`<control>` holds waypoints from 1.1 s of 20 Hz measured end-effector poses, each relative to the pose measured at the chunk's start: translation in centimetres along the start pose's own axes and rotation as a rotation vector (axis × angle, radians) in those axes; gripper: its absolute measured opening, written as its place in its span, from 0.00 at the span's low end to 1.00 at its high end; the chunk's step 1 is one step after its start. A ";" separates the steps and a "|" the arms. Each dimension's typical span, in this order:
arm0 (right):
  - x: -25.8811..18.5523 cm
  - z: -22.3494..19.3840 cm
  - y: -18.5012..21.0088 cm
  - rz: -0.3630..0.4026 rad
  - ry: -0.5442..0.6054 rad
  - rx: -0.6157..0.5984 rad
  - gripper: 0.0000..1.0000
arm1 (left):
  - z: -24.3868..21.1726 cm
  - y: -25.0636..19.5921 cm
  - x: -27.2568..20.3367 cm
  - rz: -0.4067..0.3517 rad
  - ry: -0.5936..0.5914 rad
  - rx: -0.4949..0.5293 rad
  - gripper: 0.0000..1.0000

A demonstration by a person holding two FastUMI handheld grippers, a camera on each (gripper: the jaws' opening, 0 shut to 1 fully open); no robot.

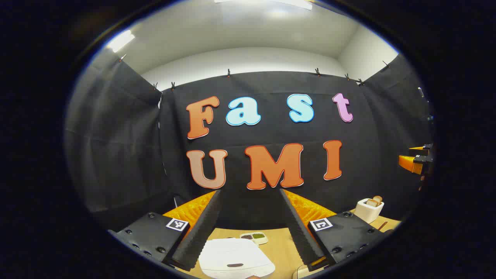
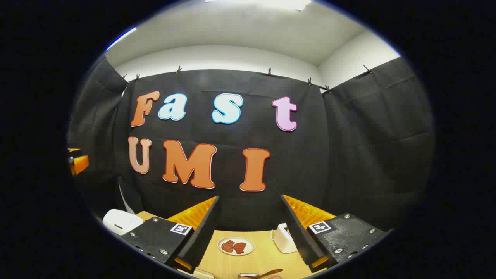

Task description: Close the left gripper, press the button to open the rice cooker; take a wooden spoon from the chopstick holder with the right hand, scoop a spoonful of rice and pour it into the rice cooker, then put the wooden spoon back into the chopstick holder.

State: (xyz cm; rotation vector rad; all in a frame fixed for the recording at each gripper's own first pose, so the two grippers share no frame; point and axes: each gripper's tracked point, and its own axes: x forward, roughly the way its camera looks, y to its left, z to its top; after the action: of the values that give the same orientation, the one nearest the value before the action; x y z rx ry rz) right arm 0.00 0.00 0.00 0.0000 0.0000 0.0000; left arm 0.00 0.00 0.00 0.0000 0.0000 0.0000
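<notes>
In the left gripper view the white rice cooker [image 1: 235, 257] sits on the wooden table with its lid down, below and between my fingers. My left gripper [image 1: 250, 192] is open and holds nothing, well above the cooker. A white chopstick holder [image 1: 369, 209] with wooden handles sticking out stands at the right. My right gripper [image 2: 250, 197] is also open and empty. In its view the rice cooker [image 2: 121, 221] is at the far left, and a brown wooden utensil [image 2: 271, 272] pokes in at the bottom edge.
A small two-part dish [image 1: 254, 237] lies just behind the cooker. In the right gripper view a plate of reddish food [image 2: 235, 246] and a white container [image 2: 284, 238] sit on the table [image 2: 267, 255]. Black cloth walls close in the back and sides.
</notes>
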 end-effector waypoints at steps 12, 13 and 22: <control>0.4 -0.3 -3.8 0.041 -0.012 -0.029 0.95 | -0.3 0.1 -1.4 0.125 0.055 -0.011 0.97; 0.5 -0.4 -3.9 0.043 -0.014 -0.019 0.95 | -0.3 0.0 -1.5 0.128 0.059 -0.015 0.97; 1.3 -2.9 -4.8 0.027 0.022 -0.003 0.95 | -2.9 0.3 0.0 0.136 0.168 -0.025 0.97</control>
State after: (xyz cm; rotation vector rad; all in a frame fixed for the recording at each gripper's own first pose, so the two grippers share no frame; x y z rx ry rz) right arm 1.25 -4.83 -2.88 -0.0031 0.0224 0.0275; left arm -0.02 0.27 -2.94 -0.0248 0.1680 0.1357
